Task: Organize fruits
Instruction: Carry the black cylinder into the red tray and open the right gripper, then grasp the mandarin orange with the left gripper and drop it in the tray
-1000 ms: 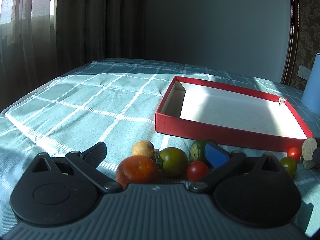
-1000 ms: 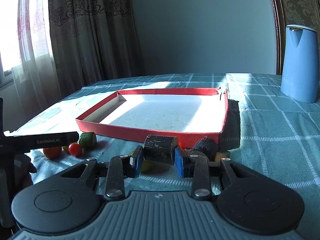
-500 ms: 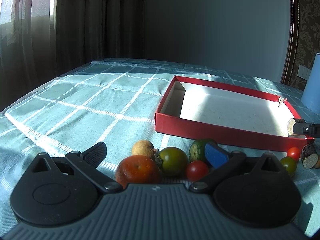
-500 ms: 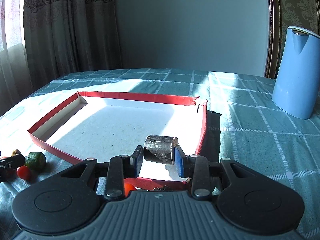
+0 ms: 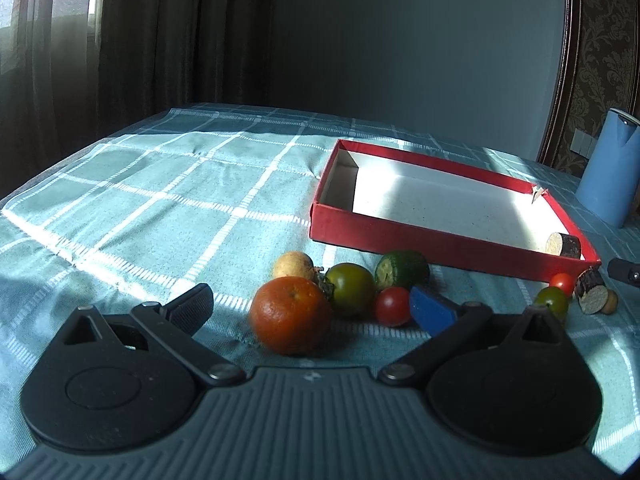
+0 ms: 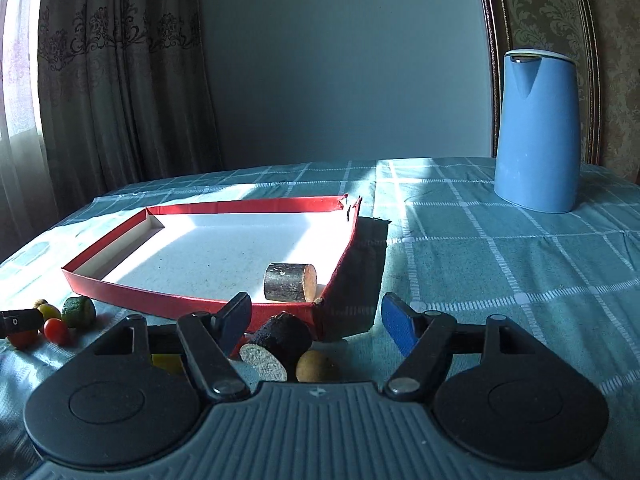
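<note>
Red cardboard walls a shallow box (image 6: 120, 286) on the checked cloth of the bench (image 5: 168, 200); so far it holds a single dark cut cylinder (image 6: 290, 282) lying on its side in the near right corner. The rest of the fruit lies on the cloth in front of the box.

The left tongs (image 5: 310, 308) stand wide apart, empty, with an orange (image 5: 290, 314) between their fingers. Just beyond it cluster a pale yellow fruit (image 5: 293, 265), a green tomato (image 5: 350, 288), a cut green piece (image 5: 400, 268) and a red cherry tomato (image 5: 392, 305). The right tongs (image 6: 316, 318) are also spread and hold nothing; below them lie another dark cut cylinder (image 6: 276, 344) and a small brownish fruit (image 6: 316, 366).

The orange looks firm and moderately heavy, with a dimpled skin that should give decent purchase; I would take it across its widest part, squeezing gently. The tomatoes are probably smooth, soft and easily bruised, so they need a light hold. The cylinders look stiff and best gripped across their curved sides.
</note>
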A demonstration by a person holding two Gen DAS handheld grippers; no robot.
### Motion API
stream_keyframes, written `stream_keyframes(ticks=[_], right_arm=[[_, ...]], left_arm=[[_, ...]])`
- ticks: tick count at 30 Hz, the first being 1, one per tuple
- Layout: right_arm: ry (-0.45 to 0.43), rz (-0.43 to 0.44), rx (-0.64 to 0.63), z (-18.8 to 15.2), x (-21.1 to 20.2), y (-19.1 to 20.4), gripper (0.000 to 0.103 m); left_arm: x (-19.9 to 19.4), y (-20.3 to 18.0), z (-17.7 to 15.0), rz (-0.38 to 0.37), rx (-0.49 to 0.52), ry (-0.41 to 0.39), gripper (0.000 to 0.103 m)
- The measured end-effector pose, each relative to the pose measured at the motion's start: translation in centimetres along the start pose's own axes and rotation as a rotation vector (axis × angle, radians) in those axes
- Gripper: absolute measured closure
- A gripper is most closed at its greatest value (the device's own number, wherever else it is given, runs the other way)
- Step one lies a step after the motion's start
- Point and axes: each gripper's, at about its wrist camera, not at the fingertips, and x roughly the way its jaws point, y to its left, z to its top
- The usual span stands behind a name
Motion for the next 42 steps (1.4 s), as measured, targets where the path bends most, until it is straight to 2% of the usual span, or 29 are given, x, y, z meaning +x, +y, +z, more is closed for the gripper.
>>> stream_keyframes(ticks=[4,7,11,14,18,19,20,22,28,32,36,42], right_arm=[[-0.025,0.016,0.038,-0.8,-1.3,-0.9,0.032],[-0.035,0.034,0.040,-1.0,-1.6,-0.7,0.032],[-0.039,0.038,0.039,-1.0,-1.6,-0.6,0.026],[-0.037,0.040,0.053,-1.0,-1.6,-0.8,0.025],[-0.038,0.042,0.061,-1.1,-1.6,-1.0,0.025],[-0.037,0.042,0.064,-1.1,-1.6,-1.0,0.025],[-0.035,0.047,0.071,-1.1,-1.6,-1.1,0.024],[-0.023,0.052,0.081,-1.2,-1.5,-1.0,0.021],[0.051,0.006,0.086,-1.8,-1.5,-0.2,0.020],[0.135,-0.017,0.012,-2.6,-1.5,1.2,0.019],[0.193,-0.077,-0.071,-2.9,-0.7,2.5,0.002],[0.209,-0.099,-0.072,-2.9,-0.4,2.5,0.000]], left_arm=[[-2.4,-0.5,-1.4,0.003,0.121,-0.104,0.000],[-2.9,-0.8,-1.7,0.012,0.187,-0.129,0.000],[-2.5,-0.4,-1.3,0.011,0.200,-0.112,0.003],[-1.4,0.5,-0.6,-0.003,0.181,-0.064,0.015],[0.3,1.3,-0.4,-0.028,0.146,0.032,0.053],[0.7,1.3,-0.4,-0.042,0.141,0.053,0.061],[0.7,1.3,-0.5,-0.060,0.142,0.056,0.064],[0.6,1.0,-0.6,-0.048,0.160,0.051,0.064],[0.5,1.0,-0.7,-0.046,0.158,0.042,0.064],[0.3,1.2,-0.7,-0.050,0.149,0.036,0.065],[-0.1,1.1,-0.8,-0.041,0.151,0.026,0.065],[-1.4,0.2,0.2,-0.059,0.149,-0.019,0.065]])
